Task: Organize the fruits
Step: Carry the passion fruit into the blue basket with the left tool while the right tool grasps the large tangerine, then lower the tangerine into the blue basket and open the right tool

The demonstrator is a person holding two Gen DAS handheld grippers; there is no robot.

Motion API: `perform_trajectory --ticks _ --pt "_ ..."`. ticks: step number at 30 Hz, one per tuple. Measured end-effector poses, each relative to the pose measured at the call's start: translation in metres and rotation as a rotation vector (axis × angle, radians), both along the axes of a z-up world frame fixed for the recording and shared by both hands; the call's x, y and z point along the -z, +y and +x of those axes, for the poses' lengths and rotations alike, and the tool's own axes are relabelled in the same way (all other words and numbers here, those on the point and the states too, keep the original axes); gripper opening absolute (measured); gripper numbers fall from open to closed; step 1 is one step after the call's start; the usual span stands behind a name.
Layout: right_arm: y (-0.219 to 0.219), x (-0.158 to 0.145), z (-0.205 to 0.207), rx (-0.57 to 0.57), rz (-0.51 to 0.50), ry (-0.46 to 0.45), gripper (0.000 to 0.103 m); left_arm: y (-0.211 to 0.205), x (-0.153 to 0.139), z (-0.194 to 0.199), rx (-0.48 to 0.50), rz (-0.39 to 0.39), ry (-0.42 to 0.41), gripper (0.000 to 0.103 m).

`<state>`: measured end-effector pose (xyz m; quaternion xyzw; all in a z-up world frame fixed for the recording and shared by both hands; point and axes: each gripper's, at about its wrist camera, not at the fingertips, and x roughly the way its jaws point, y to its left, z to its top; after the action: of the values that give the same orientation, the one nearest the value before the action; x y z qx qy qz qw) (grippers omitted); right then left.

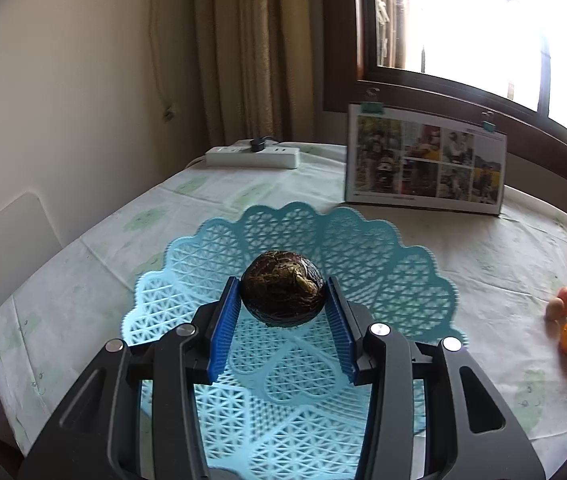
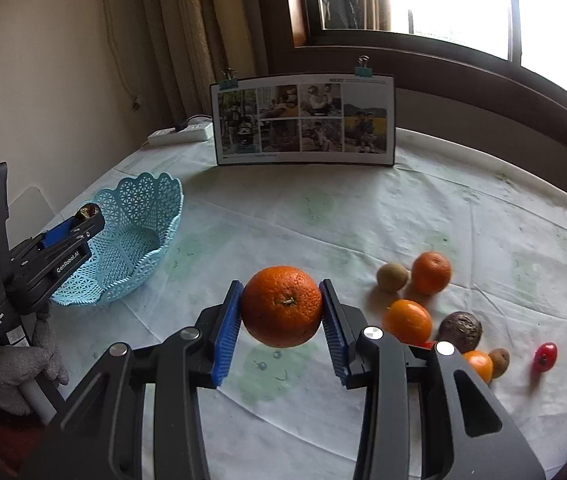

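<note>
— Where's the dark, wrinkled fruit (image 1: pixel 282 293)?
— Pinched between blue pads above the pale blue lattice basket (image 1: pixel 219 248), not lying in it.
— And the big orange (image 2: pixel 282 306)?
— Lifted off the cloth, stem end facing the camera. The rest (tangerines, kiwis, another wrinkled fruit (image 2: pixel 460 331), one small red fruit (image 2: pixel 545 357)) lie clustered at right.

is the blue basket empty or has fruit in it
Empty: the blue basket shows only bare lattice; the dark fruit is held above it in the left gripper.

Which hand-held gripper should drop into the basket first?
Left. The left hand-held gripper already holds the dark fruit over the basket; the right one holds its orange above the tablecloth.
</note>
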<state>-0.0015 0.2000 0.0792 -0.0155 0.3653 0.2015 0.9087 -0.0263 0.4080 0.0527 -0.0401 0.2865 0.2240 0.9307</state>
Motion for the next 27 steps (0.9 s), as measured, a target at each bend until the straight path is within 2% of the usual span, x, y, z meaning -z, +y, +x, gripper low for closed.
perform_trajectory --ticks 10,12,14,21,27 --pt "0.055 -0.007 0.009 -0.101 -0.002 -0.019 0.039 0.023 0.009 -0.003 -0.038 -0.047 -0.014 0.047" --pt "0.063 -0.007 0.010 -0.114 0.001 -0.018 0.039 0.027 0.007 -0.006 -0.060 -0.045 -0.038 0.070" --pt "0.071 -0.007 0.011 -0.128 0.007 -0.016 0.039 0.030 0.006 -0.011 -0.084 -0.041 -0.071 0.073" --pt "0.097 -0.008 0.018 -0.177 0.035 -0.019 0.039 0.039 0.004 -0.020 -0.136 -0.069 -0.124 0.074" --pt "0.118 -0.001 0.028 -0.221 0.062 0.021 0.040 0.037 -0.002 -0.029 -0.184 -0.015 -0.167 0.078"
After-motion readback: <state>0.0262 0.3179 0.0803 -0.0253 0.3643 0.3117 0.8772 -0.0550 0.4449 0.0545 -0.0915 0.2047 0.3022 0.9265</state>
